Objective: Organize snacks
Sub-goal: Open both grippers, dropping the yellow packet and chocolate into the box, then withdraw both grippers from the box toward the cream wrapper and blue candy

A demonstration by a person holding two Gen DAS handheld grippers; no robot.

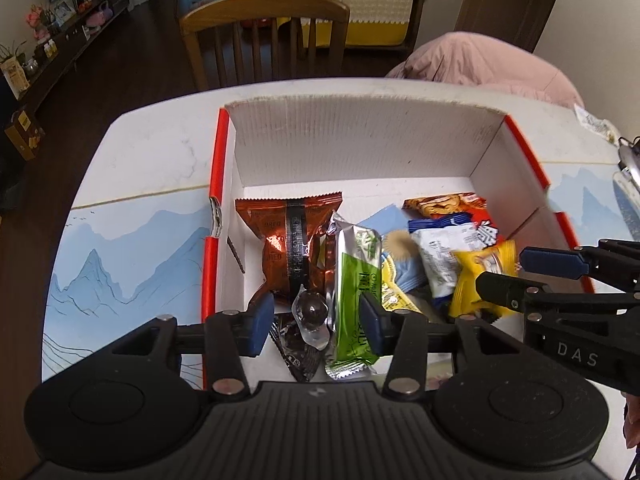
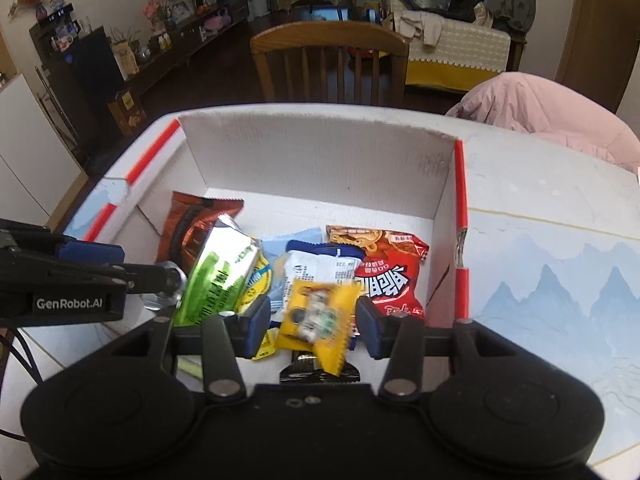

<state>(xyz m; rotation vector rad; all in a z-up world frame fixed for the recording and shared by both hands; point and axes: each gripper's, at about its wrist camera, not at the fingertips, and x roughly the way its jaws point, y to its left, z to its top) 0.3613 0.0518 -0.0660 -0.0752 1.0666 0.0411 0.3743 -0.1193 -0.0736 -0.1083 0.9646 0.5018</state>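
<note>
1. Blue pads of your left gripper (image 1: 316, 322) sit closest to the lens, spread apart over a clear-wrapped dark candy (image 1: 311, 312) and the green-and-silver packet (image 1: 354, 292). Nothing's pinched; both lie loose in the gap.
2. Your right gripper (image 2: 312, 322) is spread too, with the yellow packet (image 2: 316, 320) between the pads but not squeezed, as far as I can tell.
3. Snacks are all in the white box with red edges (image 1: 360, 140): copper packet (image 1: 292, 240) at 10 o'clock of the pile, red bag (image 2: 384, 272) at 2 o'clock, blue-and-white ones in the middle.
4. Progress-wise you look well along. Most stuff is boxed but heaped, not lined up, and one small packet (image 1: 596, 122) sits out on the table (image 1: 160, 144) at 2 o'clock.
</note>
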